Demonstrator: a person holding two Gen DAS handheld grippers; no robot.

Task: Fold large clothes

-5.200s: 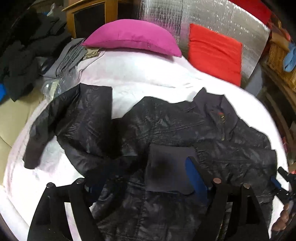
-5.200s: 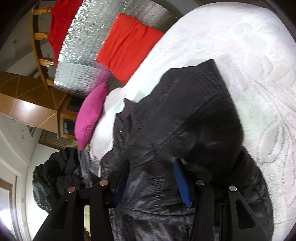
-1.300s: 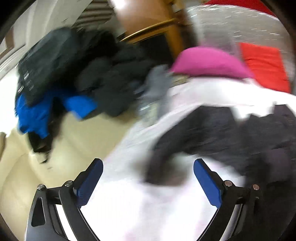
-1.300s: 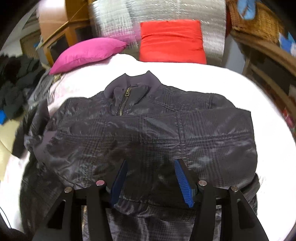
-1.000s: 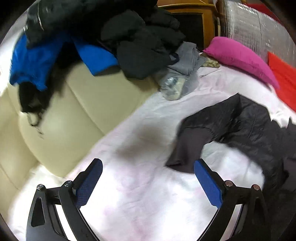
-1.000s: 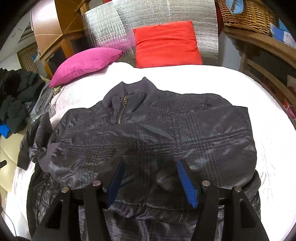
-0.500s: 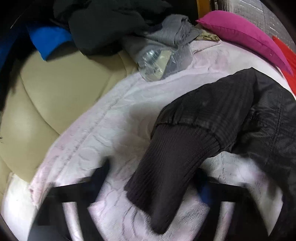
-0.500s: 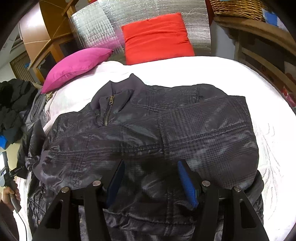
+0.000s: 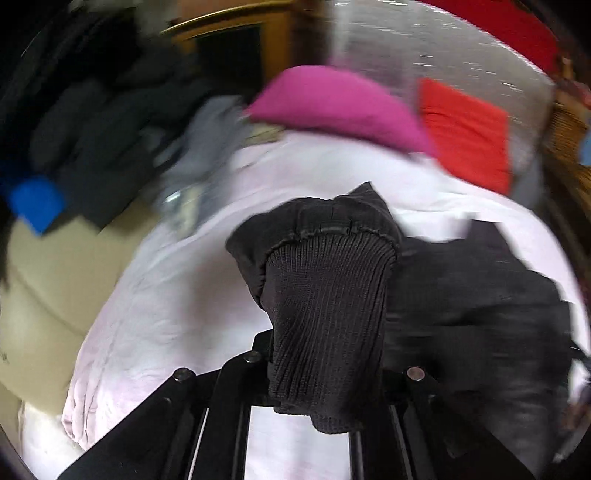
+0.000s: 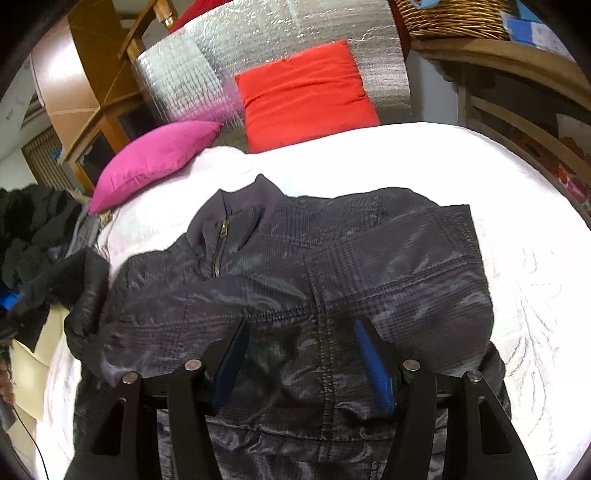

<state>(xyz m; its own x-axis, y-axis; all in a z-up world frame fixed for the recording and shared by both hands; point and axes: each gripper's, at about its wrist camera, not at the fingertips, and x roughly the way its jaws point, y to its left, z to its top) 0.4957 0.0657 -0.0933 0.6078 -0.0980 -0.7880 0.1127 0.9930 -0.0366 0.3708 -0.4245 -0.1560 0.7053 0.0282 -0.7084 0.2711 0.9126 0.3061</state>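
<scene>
A dark grey jacket lies front up on the white bed, collar and zip toward the pillows; its right sleeve is folded across the chest. My left gripper is shut on the ribbed cuff of the left sleeve and holds it raised above the bed; the cuff hides the fingertips. That lifted sleeve shows at the left in the right wrist view. My right gripper is open and empty, its blue pads above the jacket's lower front.
A magenta pillow and a red pillow lean on a silver foil panel at the bed's head. A pile of dark clothes lies on a cream sofa to the left. A wooden shelf with a wicker basket stands at the right.
My left gripper has closed on the sleeve cuff and lifted it off the bed, swinging toward the jacket's body. My right gripper has stayed open over the jacket's lower front.
</scene>
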